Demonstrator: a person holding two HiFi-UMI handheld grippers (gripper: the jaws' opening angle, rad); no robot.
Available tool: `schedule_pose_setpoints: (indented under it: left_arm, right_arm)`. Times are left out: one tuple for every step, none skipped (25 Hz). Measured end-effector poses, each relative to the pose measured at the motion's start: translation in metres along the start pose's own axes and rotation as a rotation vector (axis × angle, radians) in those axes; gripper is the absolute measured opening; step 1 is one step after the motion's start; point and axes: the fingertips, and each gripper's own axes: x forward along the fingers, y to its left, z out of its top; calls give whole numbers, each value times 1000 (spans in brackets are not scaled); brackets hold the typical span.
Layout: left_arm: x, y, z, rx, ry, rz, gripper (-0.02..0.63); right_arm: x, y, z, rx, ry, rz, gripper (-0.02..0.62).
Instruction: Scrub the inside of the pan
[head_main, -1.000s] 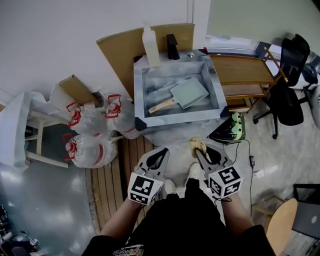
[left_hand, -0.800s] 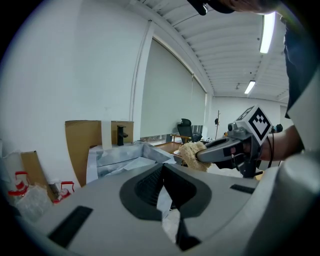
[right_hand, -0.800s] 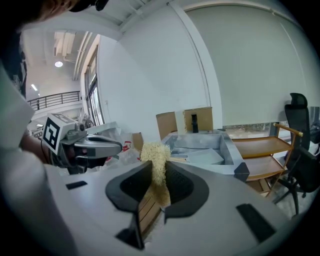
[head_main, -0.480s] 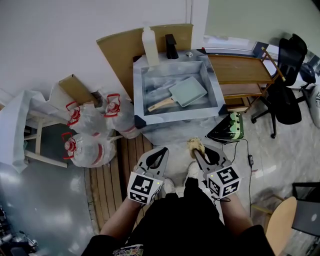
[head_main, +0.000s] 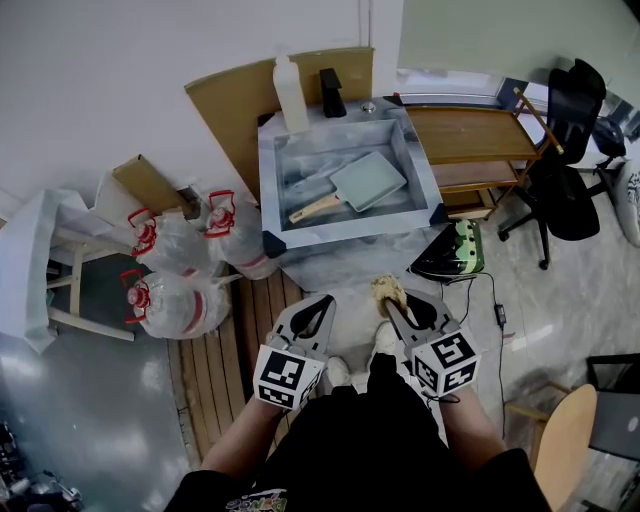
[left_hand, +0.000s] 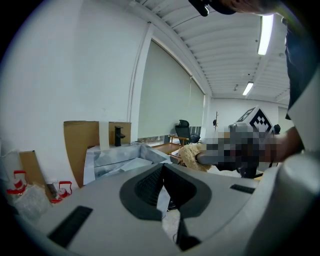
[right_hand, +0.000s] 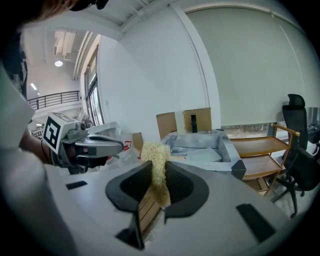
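Clamped on a tan fibrous scrubber (head_main: 387, 289), the right gripper (head_main: 394, 304) should reach toward 12 o'clock and press flat inside the pale-green square pan (head_main: 368, 180); the left gripper (head_main: 323, 303) is closed, empty.

A mosaic patch blurs most of the right gripper (left_hand: 200, 159) in the left gripper view. From the head view the pan (head_main: 366, 182) is too small to judge its inside — and a rounded wooden panel (head_main: 560, 440) is cut off at the lower right edge.
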Motion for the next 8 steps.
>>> schedule_pose_setpoints:
  left_arm:
    - [0, -1, 0, 2, -1, -2, 9]
    - [0, -1, 1, 4, -3, -3, 9]
    - [0, -1, 1, 6, -3, -4, 9]
    - [0, -1, 1, 7, -3, -5, 9]
    - [-1, -1, 1, 8, -4, -6, 9]
    - [-1, -1, 1, 9, -4, -6, 9]
    - [-2, -2, 1, 10, -4, -7, 9]
    - [-2, -2, 1, 11, -4, -8, 9]
  right_arm:
    - [-1, 0, 0, 1, -1, -1, 89]
    - [-1, 0, -1, 2, -1, -2, 89]
    - [-1, 1, -2, 3, -1, -2, 89]
    - [-2, 1, -2, 3, -1, -2, 89]
    - [-2, 1, -2, 3, -1, -2, 89]
    - [-2, 2, -3, 2, -1, -3, 89]
    - [-3, 2, -3, 2, -1, -3, 89]
    - [-3, 2, -3, 2, -1, -3, 89]
